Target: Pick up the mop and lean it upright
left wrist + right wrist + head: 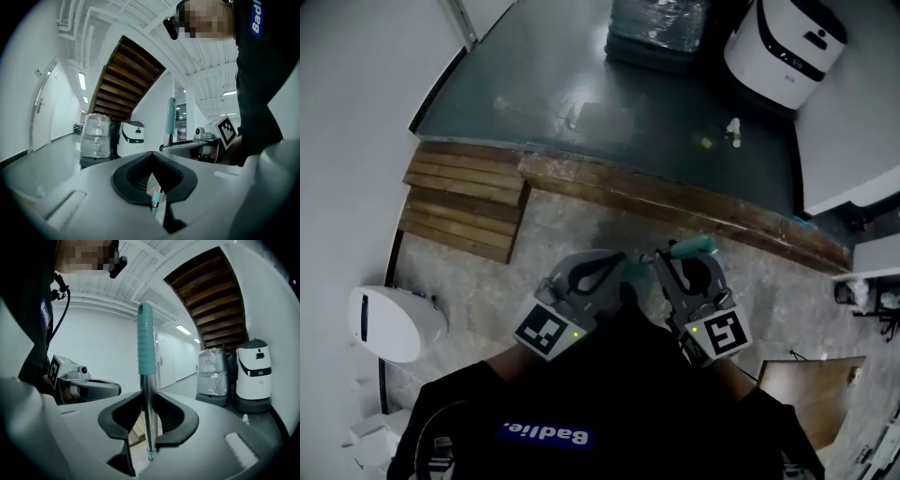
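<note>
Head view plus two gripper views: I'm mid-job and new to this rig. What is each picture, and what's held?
No robot here: a person holds a gripper in each hand. The head view looks down from the person's head at the floor; each gripper view looks along one gripper's jaws. The right gripper is shut on the mop handle, a metal pole with a teal grip, held upright. The left gripper has its jaws together on nothing; the pole only shows beyond them. On the floor: wooden steps, a wrapped bundle and a white cleaning machine.
</note>
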The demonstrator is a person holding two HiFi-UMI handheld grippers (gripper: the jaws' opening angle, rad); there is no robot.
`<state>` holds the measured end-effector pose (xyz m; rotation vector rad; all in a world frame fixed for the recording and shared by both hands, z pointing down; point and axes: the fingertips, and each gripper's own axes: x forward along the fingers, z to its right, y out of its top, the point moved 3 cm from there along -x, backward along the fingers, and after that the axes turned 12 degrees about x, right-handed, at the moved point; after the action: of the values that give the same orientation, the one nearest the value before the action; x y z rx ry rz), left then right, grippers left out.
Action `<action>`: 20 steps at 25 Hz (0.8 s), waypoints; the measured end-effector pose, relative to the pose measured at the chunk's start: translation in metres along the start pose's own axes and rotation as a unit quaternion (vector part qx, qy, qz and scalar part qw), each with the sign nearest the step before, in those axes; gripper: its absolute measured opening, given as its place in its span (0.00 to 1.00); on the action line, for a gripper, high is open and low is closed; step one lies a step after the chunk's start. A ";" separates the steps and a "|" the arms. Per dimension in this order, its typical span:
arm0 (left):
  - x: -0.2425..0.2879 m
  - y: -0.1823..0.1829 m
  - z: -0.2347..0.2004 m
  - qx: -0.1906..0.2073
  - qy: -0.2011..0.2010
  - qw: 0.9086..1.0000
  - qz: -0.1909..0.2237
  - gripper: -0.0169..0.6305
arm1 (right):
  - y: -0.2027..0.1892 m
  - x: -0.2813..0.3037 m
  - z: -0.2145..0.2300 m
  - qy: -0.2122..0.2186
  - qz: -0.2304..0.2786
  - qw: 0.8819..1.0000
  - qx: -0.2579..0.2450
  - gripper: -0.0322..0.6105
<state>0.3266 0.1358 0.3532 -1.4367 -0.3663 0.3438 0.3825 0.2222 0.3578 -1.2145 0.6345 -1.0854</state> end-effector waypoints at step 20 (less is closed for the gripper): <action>-0.051 -0.020 -0.064 -0.013 0.365 0.927 -0.084 0.05 | -0.021 0.134 -0.049 0.403 -0.112 0.907 -0.038 0.22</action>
<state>0.3094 0.0546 0.3648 -1.4415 0.1172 -0.3429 0.3857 0.0807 0.3844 -0.8784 1.1903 -1.7940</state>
